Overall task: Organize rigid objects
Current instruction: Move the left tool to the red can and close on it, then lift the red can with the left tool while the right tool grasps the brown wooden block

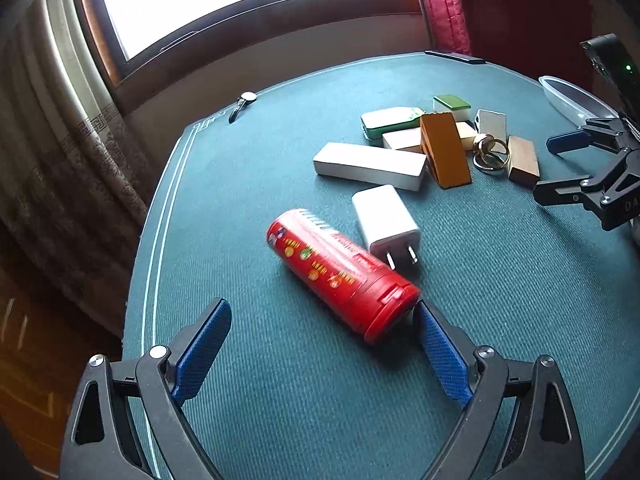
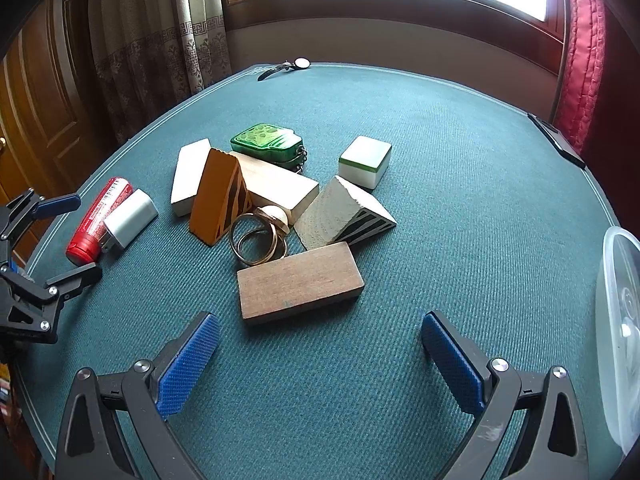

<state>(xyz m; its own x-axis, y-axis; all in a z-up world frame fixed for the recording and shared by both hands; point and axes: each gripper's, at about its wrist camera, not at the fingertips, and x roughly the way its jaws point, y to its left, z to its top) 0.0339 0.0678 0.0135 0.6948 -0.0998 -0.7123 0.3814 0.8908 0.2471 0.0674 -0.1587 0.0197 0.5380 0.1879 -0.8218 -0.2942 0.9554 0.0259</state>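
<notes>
Left wrist: left tool point(image 1: 322, 314) apart, red can point(image 1: 340, 276) lying free near worktop point(image 1: 280, 400) left edge | right tool point(image 2: 320, 330) apart, empty

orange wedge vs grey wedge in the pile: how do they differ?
Colour: the orange wedge is orange-brown; the grey wedge is pale grey and rough-looking.
Pose: the orange wedge stands up with its ridge on top; the grey wedge lies low with its slope facing up.
Neighbours: the orange wedge leans against the light wooden block; the grey wedge sits beside the dark wooden block.
Shared: both are triangular, with black stripes on one face, resting on the green table.
</notes>
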